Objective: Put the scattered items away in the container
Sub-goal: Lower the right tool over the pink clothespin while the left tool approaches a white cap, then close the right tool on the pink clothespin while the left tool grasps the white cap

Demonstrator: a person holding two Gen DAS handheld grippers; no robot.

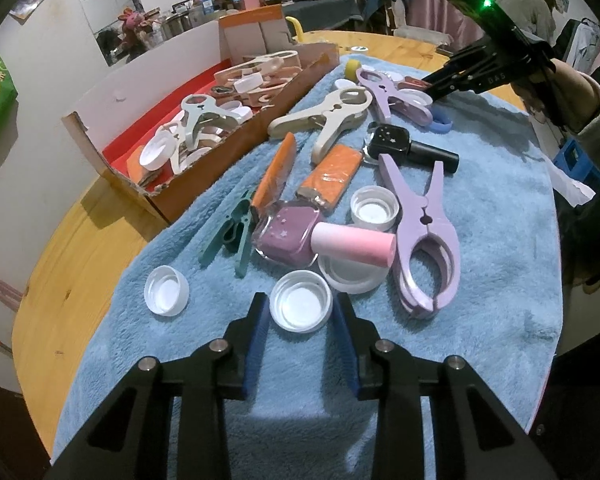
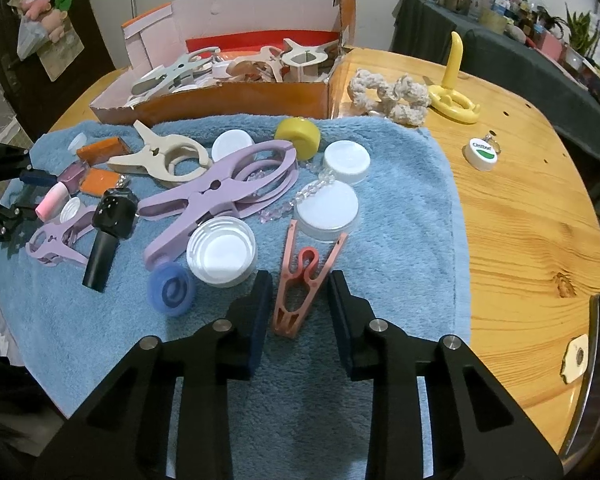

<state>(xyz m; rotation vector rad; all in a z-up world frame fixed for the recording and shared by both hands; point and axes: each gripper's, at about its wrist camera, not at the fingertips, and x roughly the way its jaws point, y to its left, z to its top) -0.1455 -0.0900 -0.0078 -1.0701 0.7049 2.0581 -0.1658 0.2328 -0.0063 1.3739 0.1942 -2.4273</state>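
a round wooden table (image 2: 520, 208) fills both views, with a blue towel (image 2: 400, 240) spread over most of it. at the upper left of each frame an open cardboard box (image 2: 228, 100) with a red lining sits against the towel's far edge, already holding cream pegs and white caps.

in the right wrist view a large lilac peg (image 2: 220, 188) lies across the middle of the towel, a cream peg (image 2: 164, 158) up and left of it, a black bottle (image 2: 108, 228) at left, a yellow cap (image 2: 298, 137) above centre.

in the left wrist view a pink-capped purple bottle (image 1: 300, 236) lies at centre, 2 orange packets (image 1: 328, 176) just above it, a teal clip (image 1: 232, 232) to its left.

the left gripper (image 1: 302, 312) at the bottom centre is clamped on a white cap (image 1: 301, 307), both pads against its rim. another white cap (image 1: 167, 290) lies apart at lower left.

the right gripper (image 2: 298, 300) at the bottom centre of its view brackets a pink clip (image 2: 300, 284) lying on the towel; its pads stand just clear of the clip on both sides.
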